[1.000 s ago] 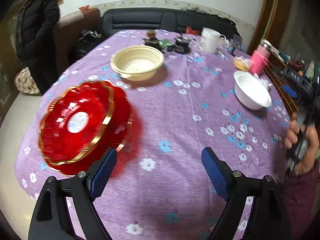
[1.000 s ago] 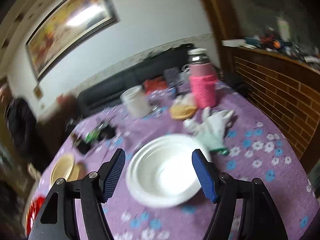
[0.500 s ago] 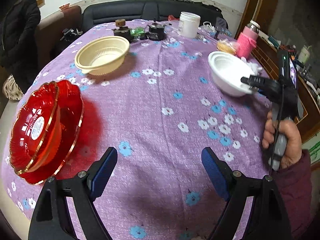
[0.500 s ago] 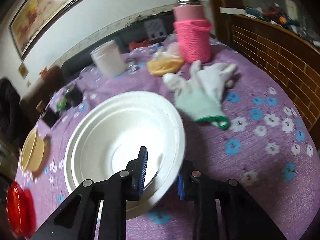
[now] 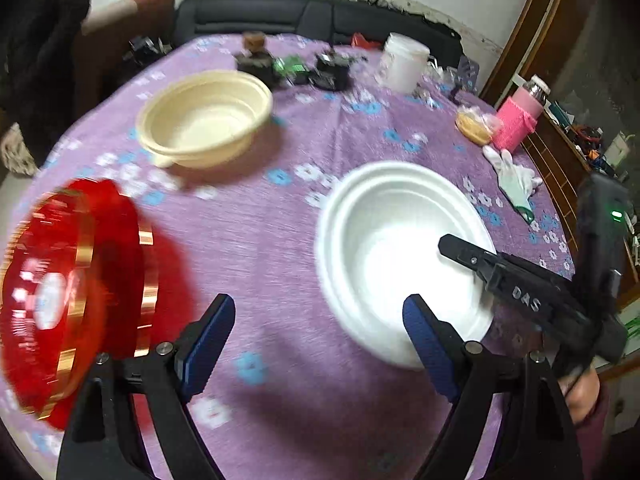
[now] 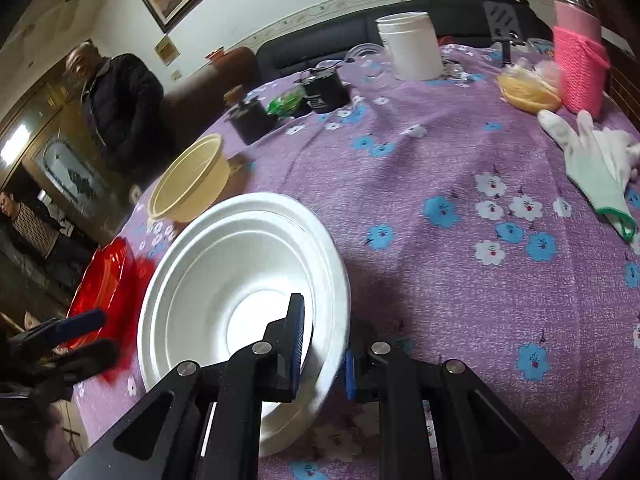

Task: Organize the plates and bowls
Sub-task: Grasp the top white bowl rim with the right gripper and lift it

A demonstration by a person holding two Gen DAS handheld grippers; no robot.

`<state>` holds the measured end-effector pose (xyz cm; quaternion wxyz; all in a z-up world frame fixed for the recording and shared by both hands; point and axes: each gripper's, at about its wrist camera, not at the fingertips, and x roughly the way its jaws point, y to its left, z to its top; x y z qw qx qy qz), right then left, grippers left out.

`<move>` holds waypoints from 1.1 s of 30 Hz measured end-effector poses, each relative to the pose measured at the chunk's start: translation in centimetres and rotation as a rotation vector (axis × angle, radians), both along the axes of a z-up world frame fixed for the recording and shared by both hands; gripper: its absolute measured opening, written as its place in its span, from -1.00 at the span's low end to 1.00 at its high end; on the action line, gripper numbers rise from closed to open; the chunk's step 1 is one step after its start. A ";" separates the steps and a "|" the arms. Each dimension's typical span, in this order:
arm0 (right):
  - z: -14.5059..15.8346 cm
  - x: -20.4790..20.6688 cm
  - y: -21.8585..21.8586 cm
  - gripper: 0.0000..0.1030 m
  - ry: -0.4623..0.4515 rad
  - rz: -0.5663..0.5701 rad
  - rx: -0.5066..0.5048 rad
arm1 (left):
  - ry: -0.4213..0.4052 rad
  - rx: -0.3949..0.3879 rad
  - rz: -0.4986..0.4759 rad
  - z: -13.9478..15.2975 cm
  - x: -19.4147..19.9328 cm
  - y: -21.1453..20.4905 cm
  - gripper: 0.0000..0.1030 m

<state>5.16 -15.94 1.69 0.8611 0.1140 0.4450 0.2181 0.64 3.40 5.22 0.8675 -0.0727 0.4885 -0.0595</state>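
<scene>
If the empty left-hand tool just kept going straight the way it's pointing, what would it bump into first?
Probably bare purple tablecloth. The left gripper, jaws open, points at the cloth between the red plates and the white bowl. The bowl's near rim sits beside its right finger, so depth leaves some doubt.

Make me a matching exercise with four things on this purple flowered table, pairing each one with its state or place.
Things:
1. white foam bowl
2. cream plastic bowl
3. red gold-rimmed plates
4. white work glove

States:
A. lying flat beside the pink-sleeved flask
B. stacked at the table's edge
C. rim pinched by the right gripper
D. standing free, untouched

Pairs: 1-C, 2-D, 3-B, 4-A
</scene>
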 end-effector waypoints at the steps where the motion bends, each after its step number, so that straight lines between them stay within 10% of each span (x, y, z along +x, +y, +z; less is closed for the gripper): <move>1: -0.1 -0.1 0.0 -0.63 -0.001 -0.002 0.000 | 0.020 -0.005 -0.011 -0.7 0.7 -0.6 0.40; 5: -0.1 -0.1 0.0 -0.62 0.001 -0.020 -0.009 | 0.099 -0.036 -0.059 -2.6 2.3 -2.2 -0.46; 24: 4.4 -2.3 -1.6 -0.60 -0.194 -0.116 0.109 | -0.051 -0.038 -0.088 2.5 1.0 -2.9 -0.53; 28: 3.9 -1.9 -1.5 0.06 -0.157 -0.119 0.111 | -0.025 -0.031 -0.101 2.1 1.3 -3.3 -0.53; 33: 2.9 -1.1 -1.1 0.08 -0.105 -0.122 0.057 | 0.072 -0.064 -0.073 -0.5 2.0 -2.7 -0.52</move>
